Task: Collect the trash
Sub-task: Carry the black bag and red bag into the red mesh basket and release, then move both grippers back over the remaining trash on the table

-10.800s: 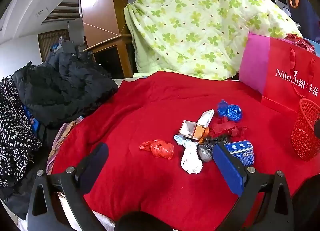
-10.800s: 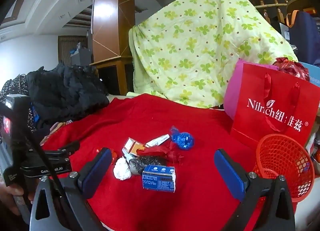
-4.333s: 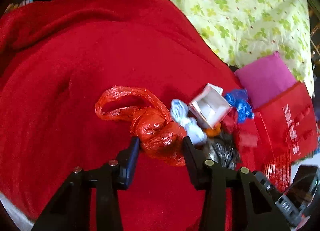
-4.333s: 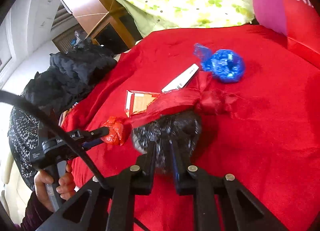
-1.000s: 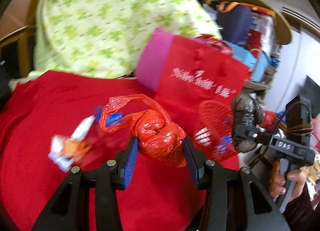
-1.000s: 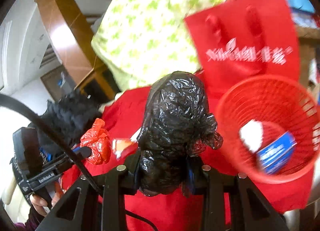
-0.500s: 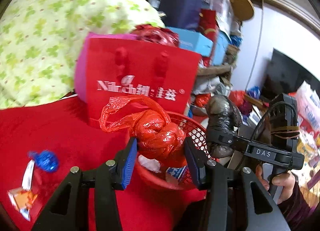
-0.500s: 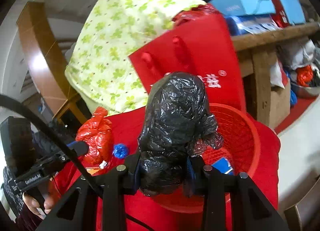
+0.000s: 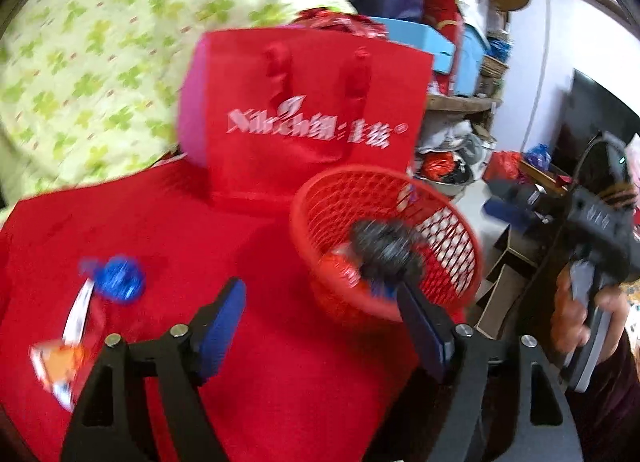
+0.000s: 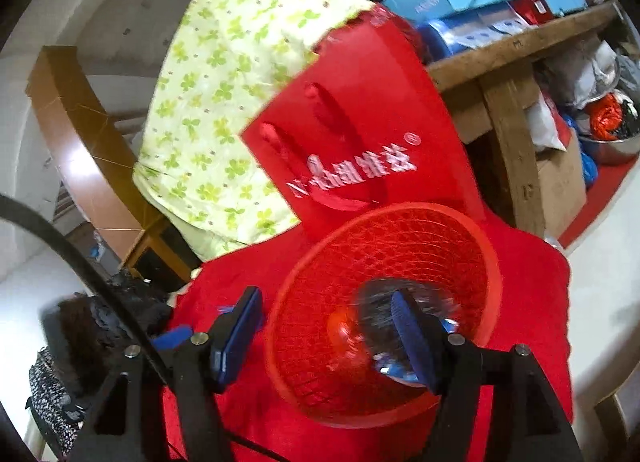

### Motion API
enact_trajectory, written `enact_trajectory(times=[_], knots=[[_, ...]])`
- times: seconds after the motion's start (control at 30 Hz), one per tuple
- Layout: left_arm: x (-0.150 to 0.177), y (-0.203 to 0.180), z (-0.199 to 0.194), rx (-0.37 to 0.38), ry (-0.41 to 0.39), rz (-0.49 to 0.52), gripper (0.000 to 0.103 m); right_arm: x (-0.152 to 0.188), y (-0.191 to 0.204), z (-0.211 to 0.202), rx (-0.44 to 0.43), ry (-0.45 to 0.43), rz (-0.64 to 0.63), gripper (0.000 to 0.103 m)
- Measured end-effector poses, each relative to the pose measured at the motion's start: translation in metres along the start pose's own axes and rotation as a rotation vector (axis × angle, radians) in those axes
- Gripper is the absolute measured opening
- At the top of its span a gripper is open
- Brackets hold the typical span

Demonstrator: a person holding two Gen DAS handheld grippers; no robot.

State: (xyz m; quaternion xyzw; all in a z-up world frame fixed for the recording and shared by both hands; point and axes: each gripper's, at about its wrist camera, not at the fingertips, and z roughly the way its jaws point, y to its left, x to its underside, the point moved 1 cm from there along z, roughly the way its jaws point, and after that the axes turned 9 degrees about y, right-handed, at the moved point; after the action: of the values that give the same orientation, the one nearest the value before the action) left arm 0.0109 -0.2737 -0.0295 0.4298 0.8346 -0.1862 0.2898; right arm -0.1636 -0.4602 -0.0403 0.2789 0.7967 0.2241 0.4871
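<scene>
Over the red basket point(image 9: 312, 198) at the right edge of the red blanket point(image 9: 168, 230): both grippers' jaws have just been opening, nothing between them; black bag point(image 9: 384, 250) and red bag point(image 9: 338, 266) now sit inside. Left gripper point(image 9: 324, 326) and right gripper point(image 10: 328, 330) are empty. Remaining trash, blue wad point(image 9: 120, 280) and opened carton point(image 9: 60, 362), lies back toward the left edge, nearer the left hand, carton's long axis roughly front-to-back.
</scene>
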Motion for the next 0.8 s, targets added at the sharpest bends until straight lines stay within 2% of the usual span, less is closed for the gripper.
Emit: enact_trajectory(times=[0.13, 0.23, 0.4, 0.43, 0.63, 0.8], knots=[[0.047, 0.035, -0.02, -0.104, 0.028, -0.068, 0.081, 0.006, 0.042, -0.005, -0.071, -0.025, -0.098, 0.071], [0.073, 0.062, -0.037, -0.19, 0.045, -0.156, 0.081, 0.014, 0.074, 0.003, -0.119, -0.01, -0.154, 0.071], [0.101, 0.098, -0.079, -0.277, -0.003, -0.276, 0.081, 0.036, 0.126, 0.04, -0.169, 0.085, -0.223, 0.071], [0.105, 0.104, -0.088, -0.318, -0.009, -0.291, 0.081, 0.04, 0.136, 0.048, -0.176, 0.108, -0.236, 0.071], [0.122, 0.122, -0.114, -0.445, -0.042, -0.3, 0.082, 0.061, 0.175, 0.082, -0.186, 0.183, -0.294, 0.071], [0.135, 0.134, -0.117, -0.486, -0.045, -0.288, 0.082, 0.069, 0.198, 0.111, -0.189, 0.233, -0.323, 0.071]])
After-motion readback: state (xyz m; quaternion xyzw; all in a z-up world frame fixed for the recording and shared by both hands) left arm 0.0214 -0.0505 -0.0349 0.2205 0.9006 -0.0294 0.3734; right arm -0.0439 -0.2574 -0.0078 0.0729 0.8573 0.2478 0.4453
